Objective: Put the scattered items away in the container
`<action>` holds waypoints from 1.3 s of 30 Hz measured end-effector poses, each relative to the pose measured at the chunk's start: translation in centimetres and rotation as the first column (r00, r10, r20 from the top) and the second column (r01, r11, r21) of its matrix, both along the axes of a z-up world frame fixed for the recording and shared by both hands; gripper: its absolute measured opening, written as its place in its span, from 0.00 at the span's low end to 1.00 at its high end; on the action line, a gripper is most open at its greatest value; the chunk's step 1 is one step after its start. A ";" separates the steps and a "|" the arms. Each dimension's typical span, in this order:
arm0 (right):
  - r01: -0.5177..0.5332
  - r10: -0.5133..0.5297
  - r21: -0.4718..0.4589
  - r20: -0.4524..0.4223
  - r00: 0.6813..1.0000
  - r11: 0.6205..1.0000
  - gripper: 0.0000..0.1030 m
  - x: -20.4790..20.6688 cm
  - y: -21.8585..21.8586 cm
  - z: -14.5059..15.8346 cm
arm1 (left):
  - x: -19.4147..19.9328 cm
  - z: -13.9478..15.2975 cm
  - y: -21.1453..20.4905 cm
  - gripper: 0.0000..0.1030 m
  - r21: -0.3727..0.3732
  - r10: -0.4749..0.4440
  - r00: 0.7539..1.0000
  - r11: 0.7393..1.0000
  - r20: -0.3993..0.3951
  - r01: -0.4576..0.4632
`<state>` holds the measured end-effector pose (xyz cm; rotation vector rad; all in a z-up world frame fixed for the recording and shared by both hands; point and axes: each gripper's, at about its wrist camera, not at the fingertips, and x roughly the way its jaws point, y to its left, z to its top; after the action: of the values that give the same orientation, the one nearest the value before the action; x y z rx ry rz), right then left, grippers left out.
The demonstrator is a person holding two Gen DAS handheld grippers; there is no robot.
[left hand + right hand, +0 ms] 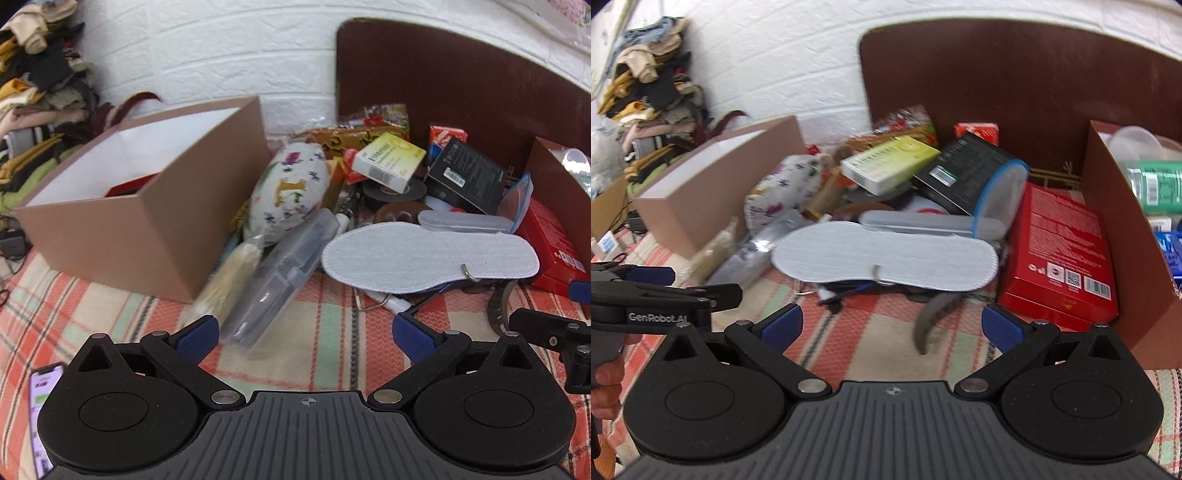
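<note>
A brown cardboard box (122, 236) with a white inside stands open at the left; it also shows in the right wrist view (701, 206). Scattered items lie beside it on the checked cloth: a white insole (428, 258) (886, 258), a clear plastic case (280, 273), a patterned pouch (291, 188), a yellow-green carton (388, 162) (890, 162), a black box (465, 177) (967, 170) and a red box (1063, 258). My left gripper (308, 336) is open and empty, just short of the clear case. My right gripper (892, 328) is open and empty, near a grey strap (934, 317).
A second brown box (1126, 240) at the right holds bottles and packets. A dark brown headboard (461, 81) and white brick wall stand behind. A clothes pile (40, 85) sits far left. A phone (42, 406) lies at the near left.
</note>
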<state>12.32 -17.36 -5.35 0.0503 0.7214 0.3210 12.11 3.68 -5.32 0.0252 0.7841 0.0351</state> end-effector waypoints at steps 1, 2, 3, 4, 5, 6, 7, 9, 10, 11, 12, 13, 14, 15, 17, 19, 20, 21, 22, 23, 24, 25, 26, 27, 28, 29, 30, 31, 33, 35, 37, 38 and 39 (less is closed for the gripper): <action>0.005 -0.005 -0.003 -0.004 1.000 1.000 0.99 0.3 -0.2 -0.3 | 0.4 -0.2 -0.2 1.00 -0.001 -0.010 1.000 1.000 -0.003 0.010; 0.007 -0.007 -0.006 -0.007 1.000 1.000 0.99 0.7 -0.3 -0.6 | 0.9 -0.3 -0.5 1.00 -0.004 -0.019 1.000 1.000 -0.006 0.019; 0.009 -0.009 -0.009 -0.011 1.000 1.000 0.99 1.0 -0.4 -0.8 | 1.3 -0.4 -0.7 0.99 -0.009 -0.028 1.000 1.000 -0.008 0.027; 0.011 -0.012 -0.009 -0.014 1.000 1.000 0.99 1.4 -0.5 -1.1 | 1.8 -0.4 -0.8 0.98 -0.015 -0.037 0.999 0.999 -0.009 0.037; 0.013 -0.014 -0.009 -0.017 1.000 1.000 0.99 1.8 -0.6 -1.3 | 2.3 -0.5 -1.0 0.97 -0.022 -0.048 0.999 0.999 -0.010 0.048; 0.015 -0.015 -0.007 -0.020 1.000 1.000 0.99 2.2 -0.7 -1.5 | 2.7 -0.5 -1.1 0.96 -0.029 -0.059 0.998 0.998 -0.010 0.058; 0.017 -0.017 -0.005 -0.022 1.000 1.000 0.98 2.6 -0.8 -1.6 | 3.2 -0.6 -1.3 0.95 -0.031 -0.068 0.998 0.997 -0.010 0.068; 0.011 -0.011 -0.003 -0.024 1.000 1.000 0.98 3.3 -0.8 -1.9 | 4.1 -0.9 -1.6 0.90 -0.032 -0.088 0.996 0.996 -0.013 0.087; 0.005 -0.005 -0.005 -0.023 1.000 1.000 0.98 3.6 -0.8 -2.1 | 4.5 -1.0 -1.8 0.87 -0.031 -0.098 0.995 0.995 -0.019 0.097; -0.002 0.002 -0.006 -0.023 1.000 1.000 0.97 3.9 -0.7 -2.2 | 4.9 -1.3 -1.9 0.85 -0.032 -0.106 0.994 0.994 -0.027 0.105; -0.008 0.008 -0.008 -0.022 1.000 1.000 0.96 4.3 -0.6 -2.4 | 5.3 -1.5 -1.9 0.84 -0.037 -0.114 0.993 0.993 -0.036 0.113; -0.014 0.013 -0.009 -0.024 1.000 1.000 0.95 4.6 -0.6 -2.5 | 5.7 -1.8 -2.0 0.83 -0.043 -0.122 0.992 0.992 -0.046 0.120; -0.019 0.018 -0.008 -0.027 0.999 1.000 0.93 4.9 -0.5 -2.7 | 6.0 -2.1 -2.0 0.80 -0.055 -0.127 0.990 0.991 -0.055 0.125; -0.020 0.019 -0.008 -0.030 0.999 1.000 0.93 5.2 -0.4 -2.9 | 6.3 -2.3 -1.9 0.79 -0.070 -0.133 0.989 0.989 -0.064 0.128; -0.018 0.018 -0.001 -0.040 0.999 1.000 0.88 5.8 -0.4 -3.2 | 6.8 -2.7 -1.8 0.68 -0.103 -0.145 0.986 0.985 -0.081 0.136; -0.017 0.018 0.015 -0.047 0.999 1.000 0.82 6.1 -0.6 -3.4 | 7.0 -2.7 -1.5 0.49 -0.148 -0.160 0.983 0.978 -0.087 0.146; -0.013 0.014 0.016 -0.044 0.999 1.000 0.79 6.1 -0.6 -3.4 | 7.1 -2.8 -1.3 0.33 -0.171 -0.167 0.982 0.974 -0.088 0.150; -0.009 0.010 0.016 -0.042 0.999 1.000 0.77 6.1 -0.7 -3.4 | 7.0 -2.7 -1.2 0.25 -0.185 -0.173 0.981 0.971 -0.088 0.155; -0.008 0.008 0.018 -0.041 0.999 1.000 0.74 6.1 -0.8 -3.3 | 7.0 -2.7 -1.2 0.08 -0.195 -0.179 0.980 0.968 -0.087 0.159; -0.002 0.002 0.014 -0.038 0.999 1.000 0.62 6.0 -0.9 -3.2 | 6.9 -2.6 -1.1 0.03 -0.205 -0.184 0.979 0.965 -0.086 0.163; 0.004 -0.004 0.008 -0.034 0.999 1.000 0.55 5.8 -1.0 -3.0 | 6.8 -2.6 -1.1 0.01 -0.215 -0.190 0.978 0.962 -0.086 0.168; 0.007 -0.007 0.003 -0.030 1.000 1.000 0.47 5.7 -1.1 -2.8 | 6.7 -2.5 -1.1 0.00 -0.225 -0.195 0.977 0.959 -0.085 0.172; 0.008 -0.008 0.001 -0.030 1.000 1.000 0.40 5.5 -1.2 -2.6 | 6.5 -2.4 -1.1 0.00 -0.236 -0.202 0.976 0.955 -0.085 0.177; 0.009 -0.009 0.000 -0.034 0.999 1.000 0.37 5.3 -1.3 -2.5 | 6.2 -2.3 -1.3 0.00 -0.237 -0.208 0.975 0.954 -0.082 0.184; 0.009 -0.009 0.002 -0.036 0.999 1.000 0.33 5.1 -1.4 -2.4 | 5.9 -2.1 -1.5 0.00 -0.233 -0.215 0.974 0.953 -0.077 0.192; 0.007 -0.006 0.008 -0.037 0.999 1.000 0.27 4.8 -1.5 -2.3 | 5.5 -2.0 -1.6 0.00 -0.229 -0.225 0.972 0.952 -0.073 0.203; 0.002 -0.001 0.014 -0.038 0.999 1.000 0.26 4.4 -1.6 -2.2 | 5.0 -1.8 -1.7 0.00 -0.228 -0.236 0.969 0.950 -0.070 0.214; -0.004 0.005 0.016 -0.039 0.999 1.000 0.21 4.0 -1.7 -2.1 | 4.5 -1.7 -1.8 0.00 -0.226 -0.242 0.968 0.949 -0.071 0.221; -0.026 0.027 0.024 -0.035 0.999 0.999 0.14 2.9 -1.7 -1.9 | 3.4 -1.6 -1.8 0.00 -0.220 -0.250 0.966 0.948 -0.073 0.229; -0.054 0.056 0.045 -0.033 0.998 0.998 0.06 1.7 -1.6 -1.6 | 2.3 -1.4 -1.6 0.00 -0.216 -0.246 0.966 0.950 -0.076 0.224; -0.076 0.077 0.033 -0.026 0.997 0.997 0.05 0.6 -1.1 -1.3 | 1.4 -1.2 -1.2 0.00 -0.211 -0.236 0.969 0.953 -0.074 0.216; -0.086 0.086 0.025 -0.023 0.996 0.996 0.04 0.1 -0.8 -1.2 | 1.0 -1.0 -1.1 0.00 -0.207 -0.231 0.970 0.955 -0.073 0.212; -0.097 0.097 0.019 -0.022 0.995 0.995 0.04 -0.3 -0.6 -1.1 | 0.5 -0.9 -0.9 0.00 -0.204 -0.227 0.971 0.957 -0.071 0.208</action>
<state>11.97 -17.93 -6.46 0.0356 0.7454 0.4205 12.63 2.77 -6.21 -0.0736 0.8718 -0.2542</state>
